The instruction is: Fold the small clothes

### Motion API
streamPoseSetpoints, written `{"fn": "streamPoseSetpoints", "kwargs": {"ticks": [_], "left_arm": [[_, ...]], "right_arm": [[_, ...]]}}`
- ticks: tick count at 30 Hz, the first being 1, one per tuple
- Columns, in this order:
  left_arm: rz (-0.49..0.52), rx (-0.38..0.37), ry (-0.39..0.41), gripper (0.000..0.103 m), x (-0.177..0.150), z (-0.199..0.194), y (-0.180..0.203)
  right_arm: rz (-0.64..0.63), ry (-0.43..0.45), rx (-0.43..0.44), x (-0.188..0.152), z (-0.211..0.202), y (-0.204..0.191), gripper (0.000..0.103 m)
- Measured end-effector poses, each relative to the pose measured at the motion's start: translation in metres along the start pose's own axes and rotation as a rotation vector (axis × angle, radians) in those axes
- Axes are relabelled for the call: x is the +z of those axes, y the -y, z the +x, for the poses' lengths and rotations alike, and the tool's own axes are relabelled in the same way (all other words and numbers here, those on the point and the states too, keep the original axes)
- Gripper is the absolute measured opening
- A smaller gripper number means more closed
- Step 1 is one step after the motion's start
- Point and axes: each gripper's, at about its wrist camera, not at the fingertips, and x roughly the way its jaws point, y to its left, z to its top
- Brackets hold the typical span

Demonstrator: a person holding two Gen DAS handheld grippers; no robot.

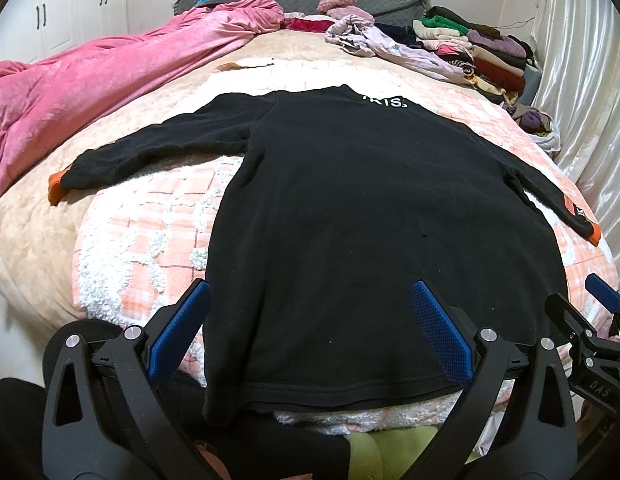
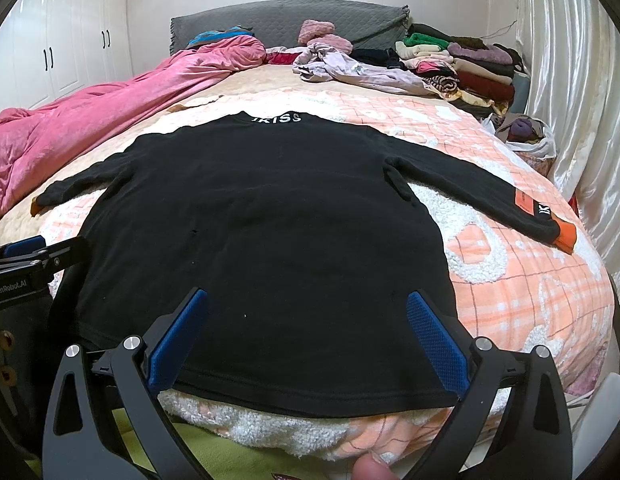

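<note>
A black long-sleeved top (image 1: 350,208) (image 2: 262,216) with orange cuffs and white lettering at the collar lies flat on a peach checked blanket (image 1: 158,216) (image 2: 522,280), both sleeves spread out. Its hem runs along the bed's near edge. My left gripper (image 1: 310,320) hovers open over the hem's left part, blue pads wide apart. My right gripper (image 2: 306,328) stands open over the hem's right part, nothing between its fingers. Each gripper shows at the edge of the other's view.
A pink quilt (image 1: 90,88) (image 2: 90,120) lies along the bed's left side. Stacked folded clothes (image 1: 482,52) (image 2: 470,64) and a loose lilac garment (image 1: 370,40) sit at the far right by the grey headboard (image 2: 290,20). A shiny curtain (image 2: 582,100) hangs right; white wardrobe (image 2: 62,48) left.
</note>
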Motion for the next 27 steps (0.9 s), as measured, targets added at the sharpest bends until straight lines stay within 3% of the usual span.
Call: {"fn": "streamPoseSetpoints", "kwargs": {"ticks": [27], "left_arm": [[0.002, 0.007, 0.005, 0.094, 0.0037, 0.0002, 0.0008]], "right_arm": [[0.007, 0.015, -0.008, 0.0014, -0.0005, 0.0041, 0.099]]}}
